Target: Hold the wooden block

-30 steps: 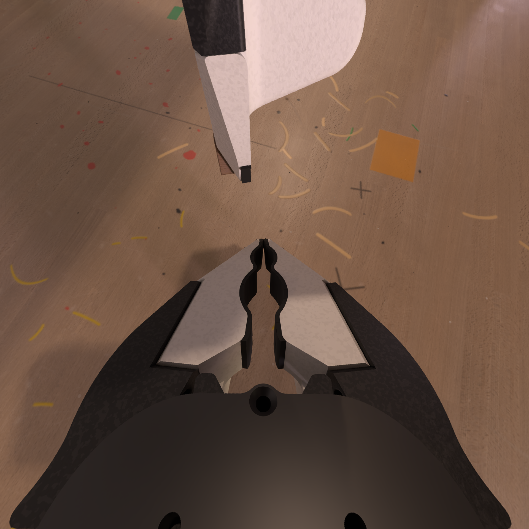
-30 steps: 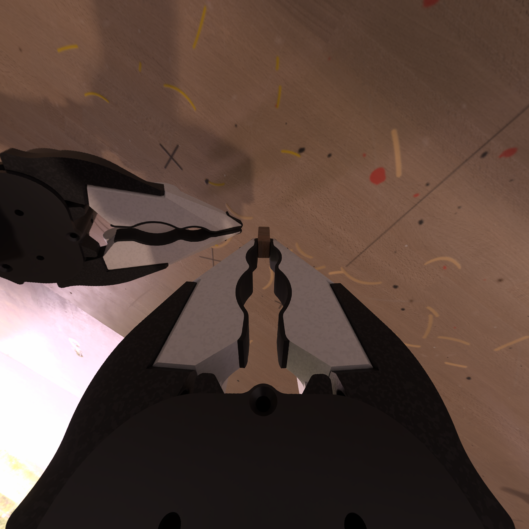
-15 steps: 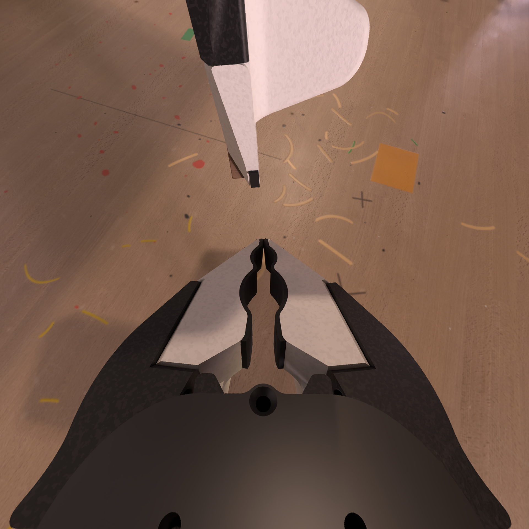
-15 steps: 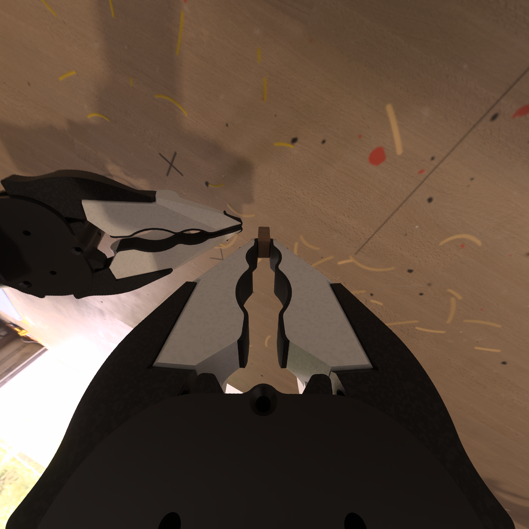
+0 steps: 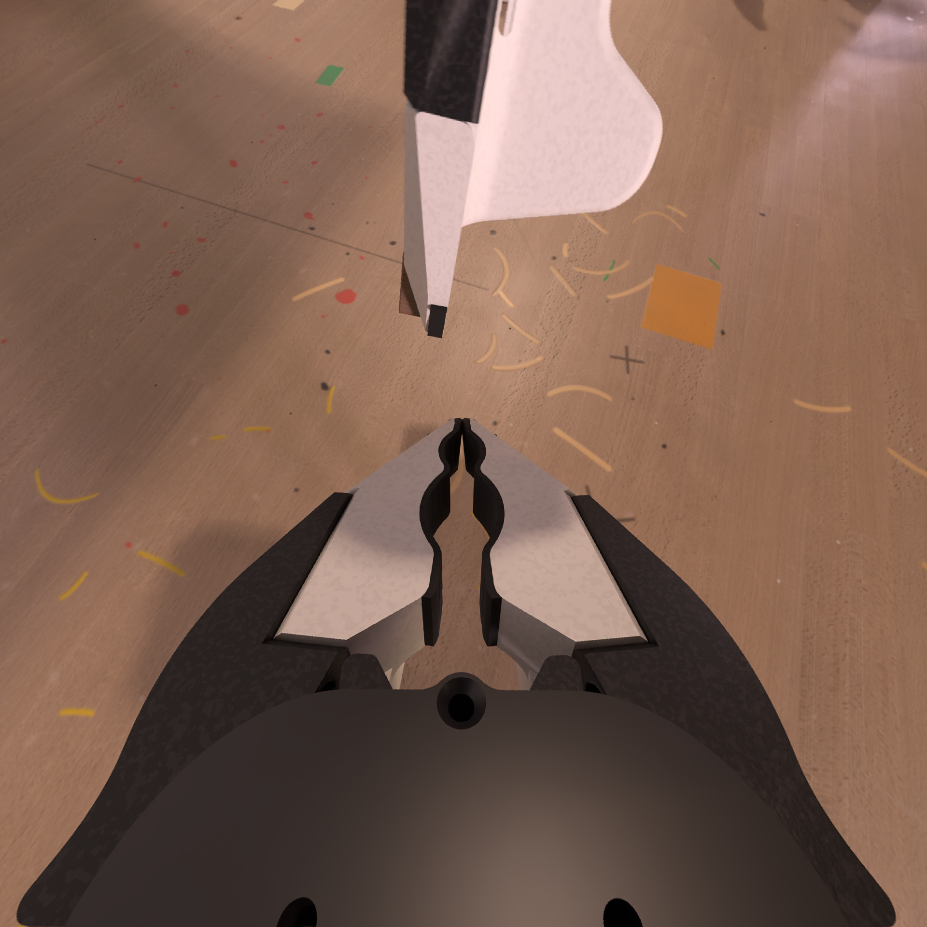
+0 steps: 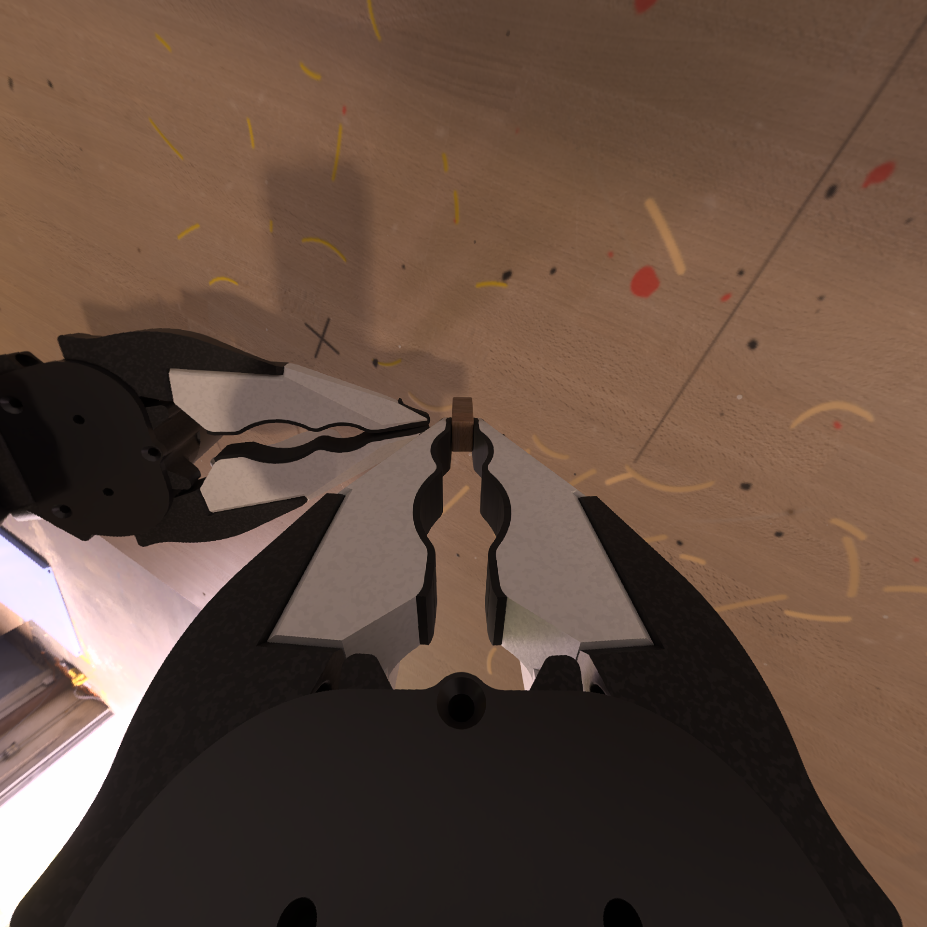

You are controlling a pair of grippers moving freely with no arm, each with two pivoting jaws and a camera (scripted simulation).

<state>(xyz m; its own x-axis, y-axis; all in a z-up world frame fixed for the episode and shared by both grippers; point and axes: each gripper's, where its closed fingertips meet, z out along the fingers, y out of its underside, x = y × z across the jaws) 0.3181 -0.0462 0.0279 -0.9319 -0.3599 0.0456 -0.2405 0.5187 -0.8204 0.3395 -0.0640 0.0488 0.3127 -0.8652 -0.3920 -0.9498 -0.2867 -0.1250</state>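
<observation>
1. The right tool point(image 6: 462, 431) pinches the wooden block point(image 6: 462, 424) only at the very tips of its fingers. The block stands on edge there, with its top poking out beyond them. With so little of it between the pads, I judge a small twist or jolt could lever it out.
2. The left tool point(image 5: 461, 424) has its tips pressed together on nothing. In the right wrist view its point lies just beside the block, touching or nearly so; I cannot tell which. A nudge from that side is the likeliest cause of a slip.
3. Below lies the counter point(image 5: 200, 351), strewn with yellow shavings, red spots and an orange square point(image 5: 682, 306). The block hangs above it, so a drop would likely send it bouncing or rolling away on its thin edge.
</observation>
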